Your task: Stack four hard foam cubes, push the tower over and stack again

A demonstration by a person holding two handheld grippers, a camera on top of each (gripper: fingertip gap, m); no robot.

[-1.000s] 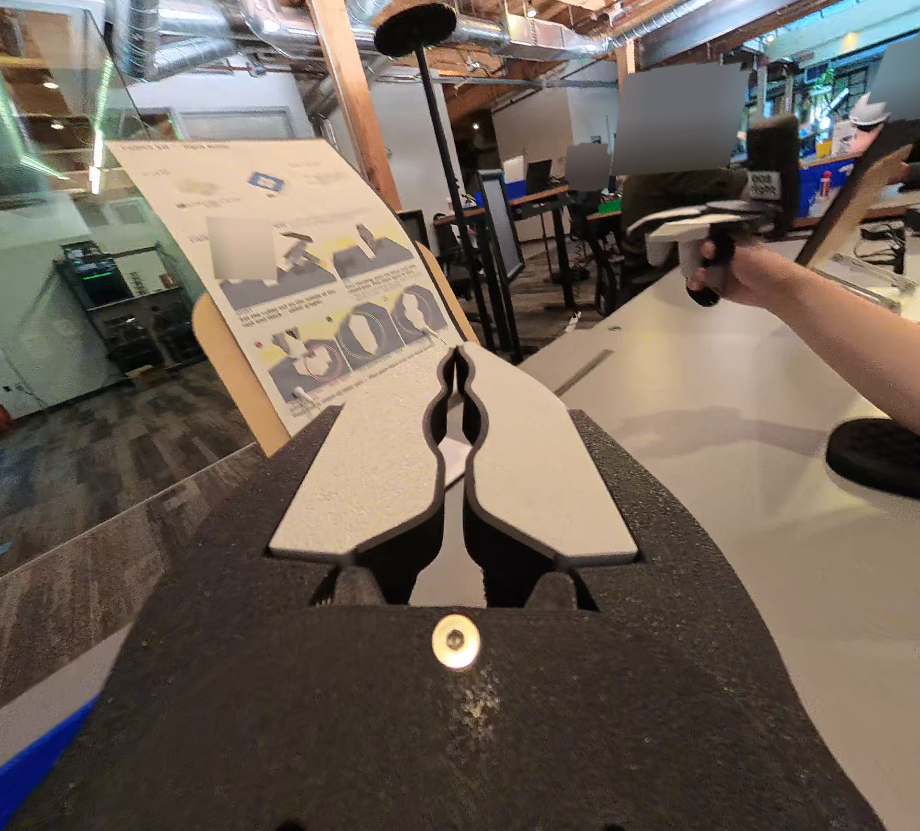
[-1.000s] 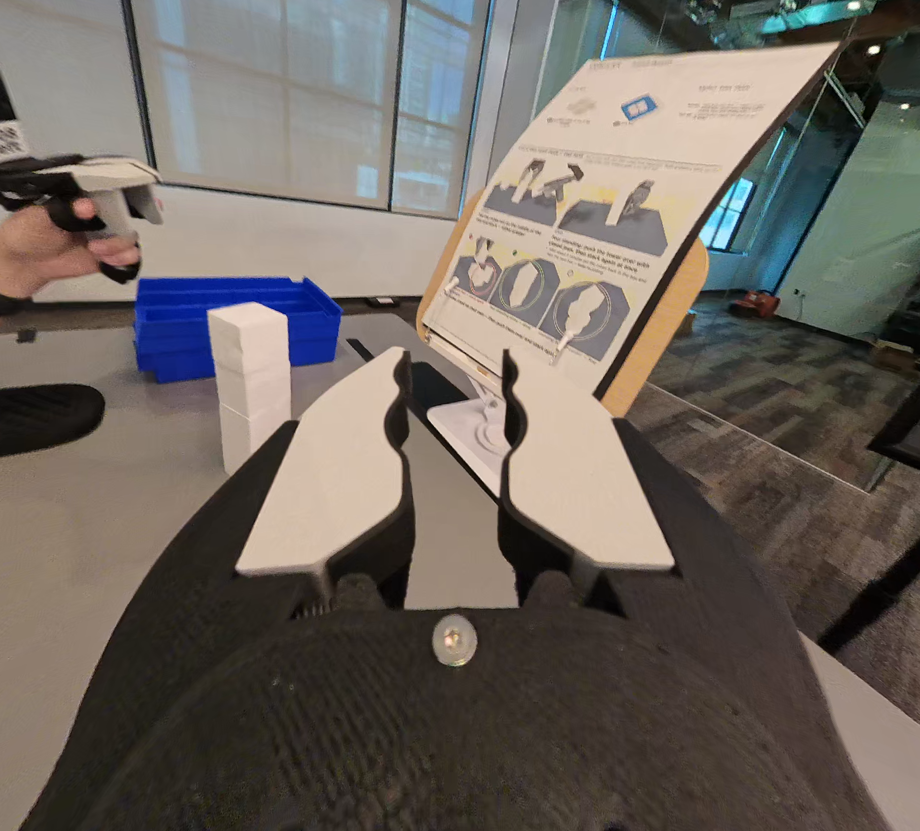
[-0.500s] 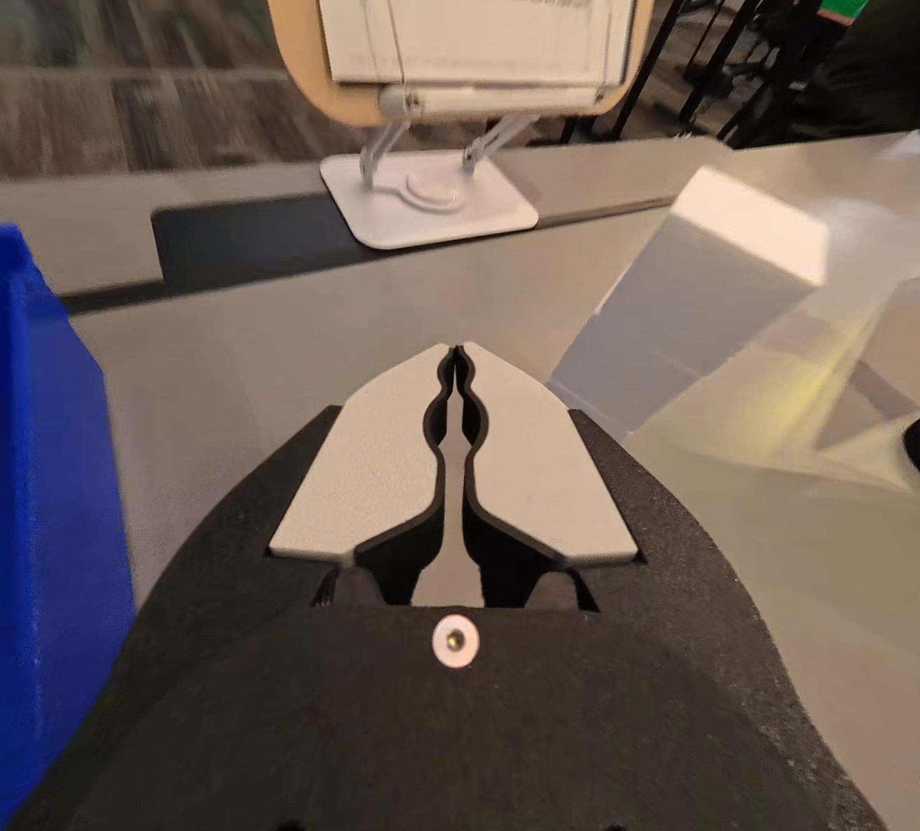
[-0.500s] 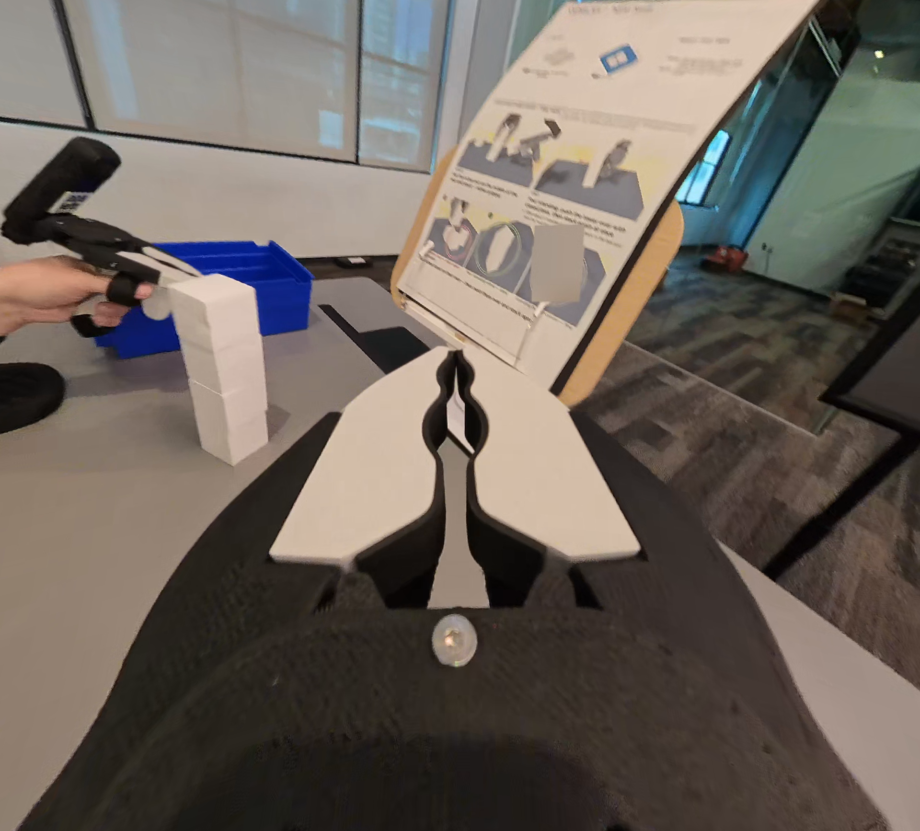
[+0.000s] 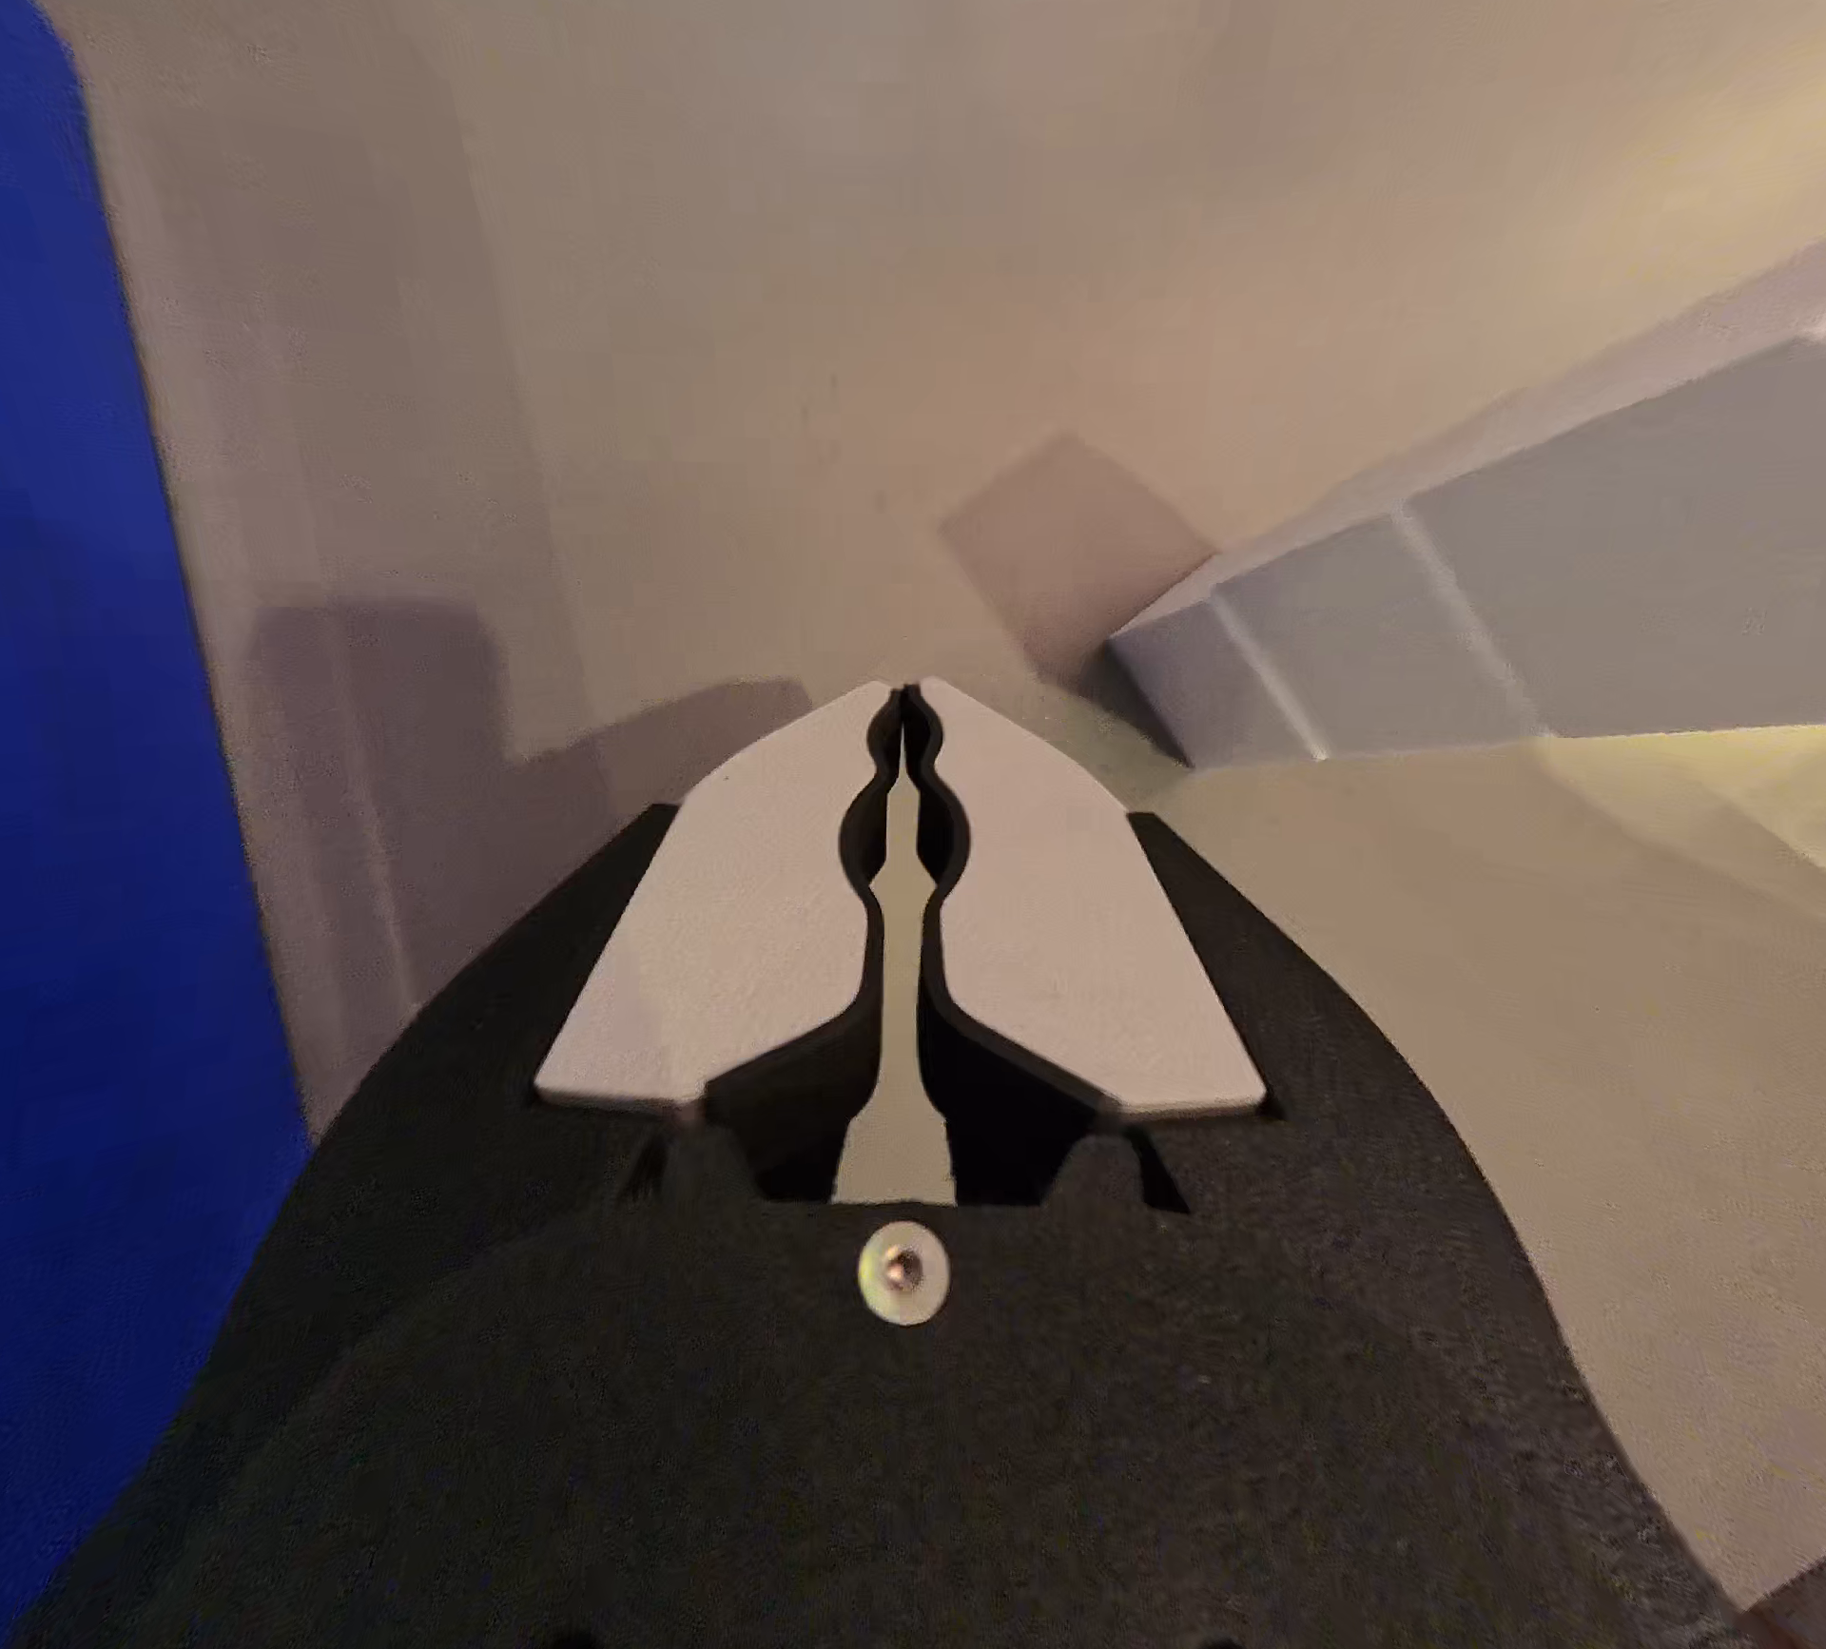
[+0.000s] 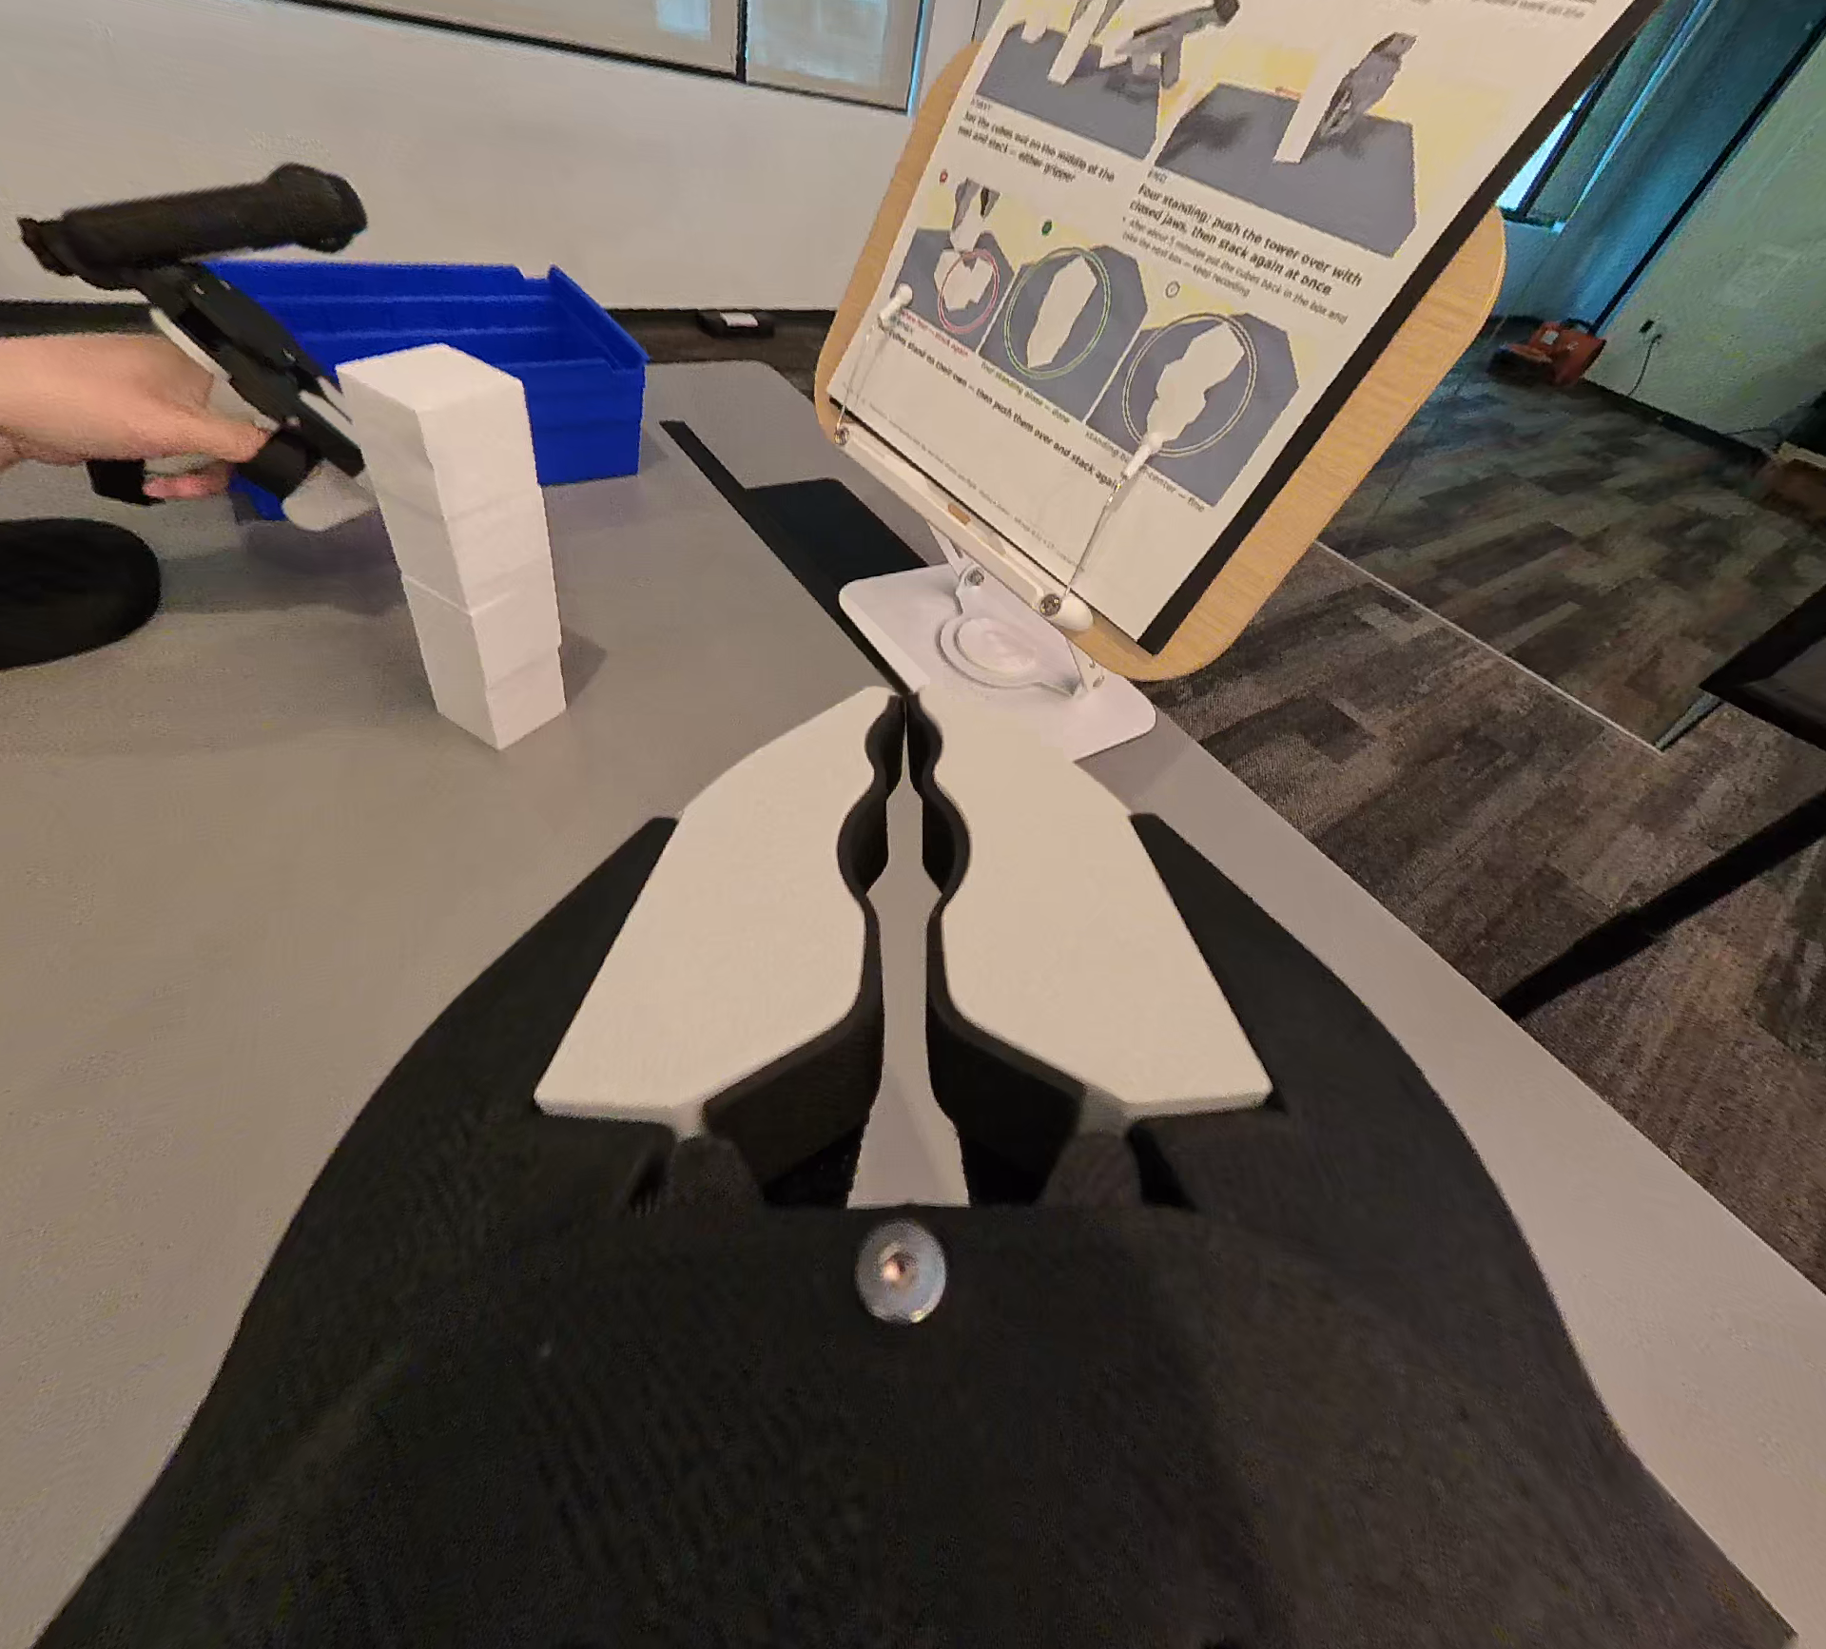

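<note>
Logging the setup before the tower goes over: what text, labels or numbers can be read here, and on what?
Instruction sheet on the wooden stand: printed headings and captions around pictures, partly legible; I do not copy writing out.
Cube tower, blue bin, left gripper, right gripper: no writing visible.
Left wrist view: no text, blurred.

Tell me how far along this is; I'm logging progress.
Done: four white foam cubes stand stacked on the grey table, near the blue bin. In hand: the left claw, shut, is at the tower's top and the stack leans, so the push-over appears underway. The right claw is shut and empty, well apart from the tower. Left: toppling fully, then restacking.
</note>
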